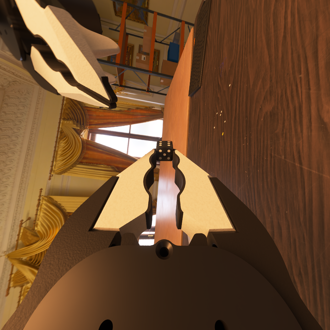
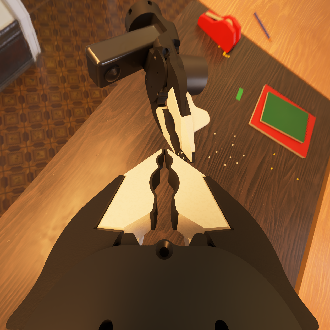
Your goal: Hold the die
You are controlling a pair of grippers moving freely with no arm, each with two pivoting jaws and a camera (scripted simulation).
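Though die clear in left gripper, right view barely shows it.

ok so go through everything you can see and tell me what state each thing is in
Left gripper: shut on the die, off the table.
Die: pinched at the fingertips, in the air.
Right gripper: shut, holding nothing, tips beside the left gripper's.
Tape dispenser: resting on the table.
Green book: closed, flat on a red one.
Pencil: lying flat.
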